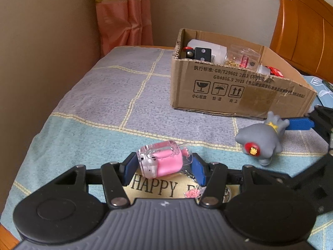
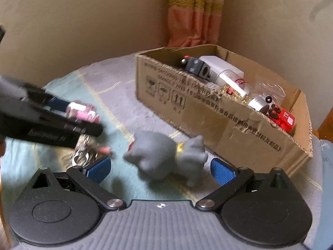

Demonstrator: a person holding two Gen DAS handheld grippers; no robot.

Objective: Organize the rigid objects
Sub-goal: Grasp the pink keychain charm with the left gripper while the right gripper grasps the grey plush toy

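1. The cardboard box (image 1: 239, 87) is showing "GB/T29601 2013" and "GB4806.9 2023" on its near side.
2. Three small signs are sitting under those numbers: a glass, an umbrella, two arrows.
3. The cloth (image 1: 154, 185) near the left gripper is showing "HAPPY".

The left gripper (image 1: 162, 166) sits low in the centre of its own view, its blue pads (image 1: 197, 169) clamped against something held between them, and it reaches in from the left edge of the right wrist view. The right gripper (image 2: 160, 169) has its jaws spread wide, pads (image 2: 221, 170) touching nothing.
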